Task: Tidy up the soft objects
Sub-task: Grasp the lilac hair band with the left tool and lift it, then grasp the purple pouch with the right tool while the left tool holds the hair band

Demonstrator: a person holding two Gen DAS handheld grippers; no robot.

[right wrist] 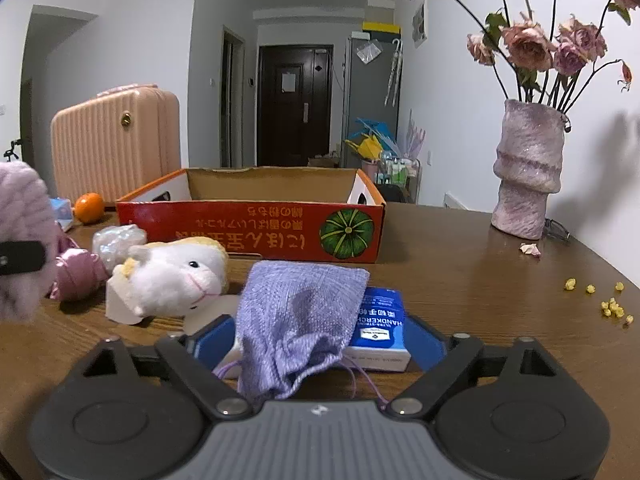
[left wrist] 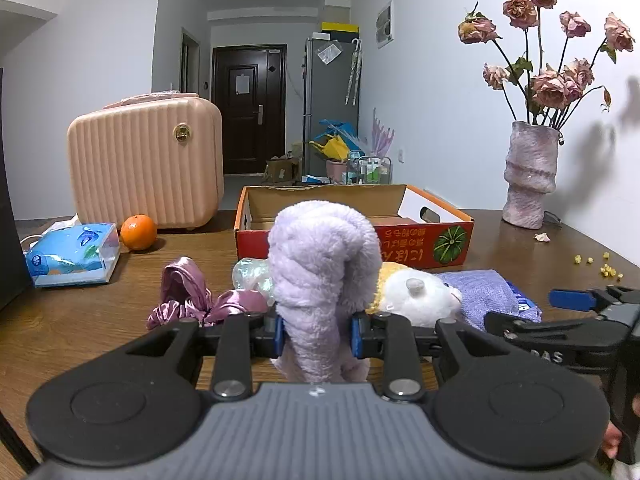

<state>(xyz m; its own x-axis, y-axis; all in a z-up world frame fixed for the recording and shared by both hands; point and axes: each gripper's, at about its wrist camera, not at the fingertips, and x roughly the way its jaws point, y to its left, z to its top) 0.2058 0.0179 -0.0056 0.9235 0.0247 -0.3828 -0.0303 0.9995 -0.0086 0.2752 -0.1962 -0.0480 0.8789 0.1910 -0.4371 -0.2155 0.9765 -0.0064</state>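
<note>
My left gripper (left wrist: 318,332) is shut on a fluffy lilac rolled cloth (left wrist: 320,256), held up above the brown table in front of the open red cardboard box (left wrist: 400,246). Behind it lie a white hamster plush (left wrist: 420,300), a pink satin scrunchie (left wrist: 188,292) and a shiny pearly bag (left wrist: 250,274). In the right wrist view my right gripper (right wrist: 320,340) stands wide, its blue pads on either side of a purple knitted pouch (right wrist: 300,308) that lies on a blue handkerchief pack (right wrist: 380,328). The pads do not press on either.
A pink ribbed suitcase (left wrist: 148,164), an orange (left wrist: 138,232) and a blue tissue pack (left wrist: 74,254) sit at the back left. A lilac vase of dried roses (right wrist: 528,176) stands at the right by the wall, with a fallen petal (right wrist: 530,249) and yellow crumbs (right wrist: 612,308).
</note>
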